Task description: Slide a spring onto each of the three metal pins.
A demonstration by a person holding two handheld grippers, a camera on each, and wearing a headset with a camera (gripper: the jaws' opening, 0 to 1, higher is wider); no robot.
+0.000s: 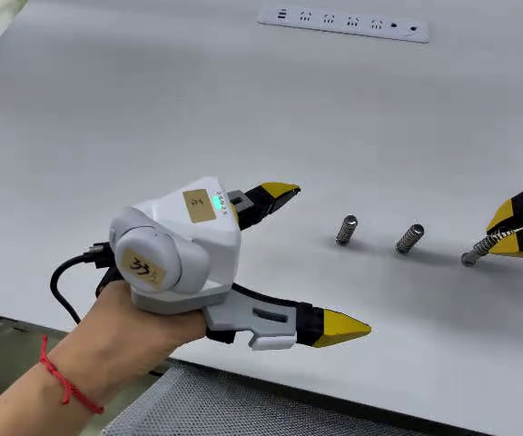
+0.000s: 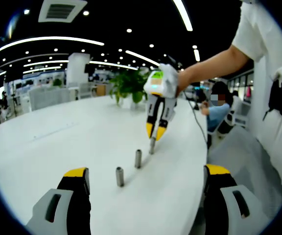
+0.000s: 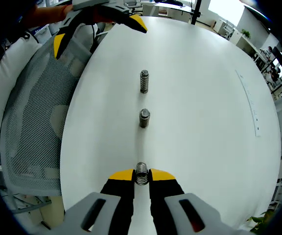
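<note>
Right tongs (image 3: 141,175) clamp the last spring (image 1: 486,243) low on the surface (image 3: 204,98). Ahead of them, near pin (image 3: 144,118) and far pin (image 3: 144,81) look sprung. Left tongs (image 1: 320,259) gape empty beyond. Best push straight along the pin, without tilting.

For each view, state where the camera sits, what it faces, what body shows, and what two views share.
Head view: headset, down at table; hand on left gripper.
Left gripper view: on left gripper, toward right gripper; an arm.
Right gripper view: on right gripper, toward left gripper; jaws pinch a spring.
Shared: other two springs.
</note>
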